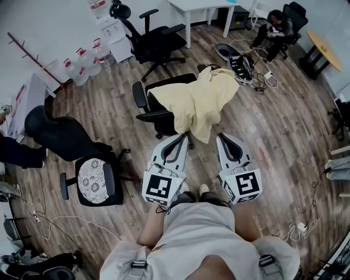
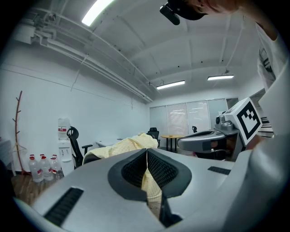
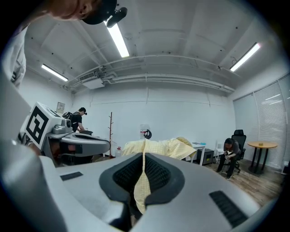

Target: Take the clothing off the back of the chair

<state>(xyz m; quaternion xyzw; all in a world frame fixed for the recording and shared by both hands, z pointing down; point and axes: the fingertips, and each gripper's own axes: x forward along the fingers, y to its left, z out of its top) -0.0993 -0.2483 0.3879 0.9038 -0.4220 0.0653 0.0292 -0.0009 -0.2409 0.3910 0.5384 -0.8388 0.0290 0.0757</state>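
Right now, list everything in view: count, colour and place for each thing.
garment: one, pale yellow, draped over the back of the middle chair
draped office chair: one, black, mid-floor
far office chair: one, black, beyond the draped one
cushioned chair: one, black with a white patterned seat pad, at the left
water bottles: at least three, clear with red tops, by the left wall
coat stand: one, reddish-brown, by that wall
white table: one, far side
round table: one, wood-coloured, far right
seated person: one, dark clothes, far right
cables: several, on the floor near that person
left gripper: grey, shut on the garment's edge
right gripper: grey, shut on the garment too
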